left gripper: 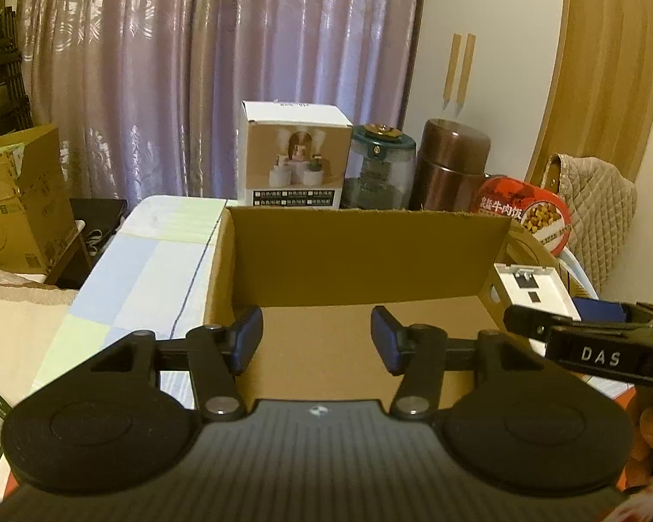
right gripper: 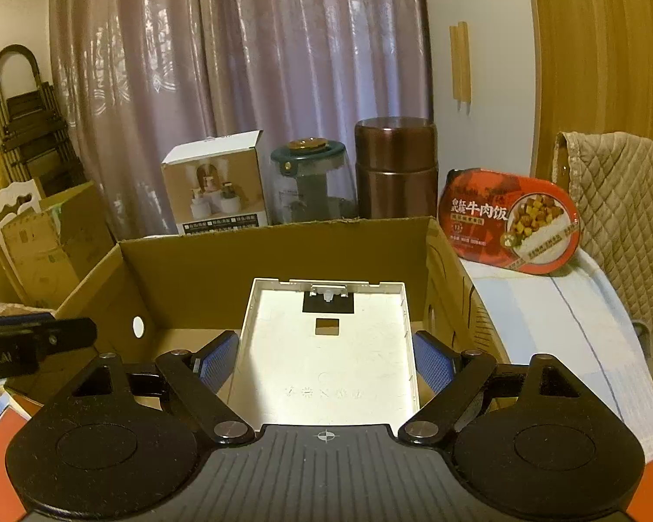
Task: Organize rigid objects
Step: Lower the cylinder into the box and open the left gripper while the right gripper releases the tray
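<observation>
An open cardboard box (left gripper: pixel 361 256) stands on the table right in front of both grippers. My left gripper (left gripper: pixel 315 339) hangs over its near left part, open, with nothing between its blue pads. My right gripper (right gripper: pixel 324 361) is shut on a white plastic panel (right gripper: pixel 326 348), gripping its two long sides and holding it tilted over the inside of the box (right gripper: pixel 261 269). In the left wrist view that panel (left gripper: pixel 533 282) and the right gripper (left gripper: pixel 557 311) show at the box's right wall. The left gripper (right gripper: pixel 43 328) appears at the left edge of the right wrist view.
Behind the box stand a white product carton (left gripper: pixel 294 161), a glass jar with a green lid (left gripper: pixel 378 169) and a brown metal canister (left gripper: pixel 450 165). A red meal bowl (right gripper: pixel 513 222) leans at the right by a quilted cloth (right gripper: pixel 622 217). More cartons (left gripper: pixel 17 204) sit far left.
</observation>
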Action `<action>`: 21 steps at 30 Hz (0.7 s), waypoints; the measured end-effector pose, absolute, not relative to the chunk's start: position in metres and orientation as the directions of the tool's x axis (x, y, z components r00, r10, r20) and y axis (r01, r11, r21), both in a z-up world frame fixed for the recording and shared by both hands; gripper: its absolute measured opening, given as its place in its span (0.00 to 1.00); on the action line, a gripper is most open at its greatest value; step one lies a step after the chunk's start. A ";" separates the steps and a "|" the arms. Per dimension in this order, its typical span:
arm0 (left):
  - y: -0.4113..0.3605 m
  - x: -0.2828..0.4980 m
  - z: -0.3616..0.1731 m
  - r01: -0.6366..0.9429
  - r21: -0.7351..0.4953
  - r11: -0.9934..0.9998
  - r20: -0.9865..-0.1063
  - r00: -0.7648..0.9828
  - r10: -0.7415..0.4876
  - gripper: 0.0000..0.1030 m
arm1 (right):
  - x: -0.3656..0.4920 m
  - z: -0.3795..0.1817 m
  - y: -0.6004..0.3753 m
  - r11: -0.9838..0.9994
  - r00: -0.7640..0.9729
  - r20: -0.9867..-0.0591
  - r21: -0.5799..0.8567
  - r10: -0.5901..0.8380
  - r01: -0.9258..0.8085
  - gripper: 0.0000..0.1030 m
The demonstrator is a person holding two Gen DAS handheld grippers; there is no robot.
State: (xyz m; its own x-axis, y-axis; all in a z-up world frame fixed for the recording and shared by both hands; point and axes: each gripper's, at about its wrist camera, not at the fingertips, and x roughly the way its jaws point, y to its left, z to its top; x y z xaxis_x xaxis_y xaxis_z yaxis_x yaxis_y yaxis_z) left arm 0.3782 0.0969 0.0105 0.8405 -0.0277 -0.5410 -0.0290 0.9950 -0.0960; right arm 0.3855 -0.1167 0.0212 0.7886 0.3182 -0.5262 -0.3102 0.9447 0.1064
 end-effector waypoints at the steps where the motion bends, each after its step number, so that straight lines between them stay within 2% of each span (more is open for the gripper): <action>1: 0.097 0.378 0.012 -0.032 -0.095 0.995 -0.539 0.842 -0.024 0.48 | 0.386 0.020 -0.117 0.945 0.789 -0.527 0.105 0.317 -0.310 0.80; 16: 0.091 0.377 0.013 -0.015 -0.089 0.996 -0.542 0.840 -0.036 0.48 | 0.387 0.019 -0.123 0.947 0.796 -0.518 0.117 0.314 -0.298 0.80; 21: 0.088 0.376 0.013 -0.008 -0.086 0.996 -0.543 0.839 -0.040 0.48 | 0.389 0.023 -0.133 0.940 0.810 -0.478 0.202 0.340 -0.276 0.82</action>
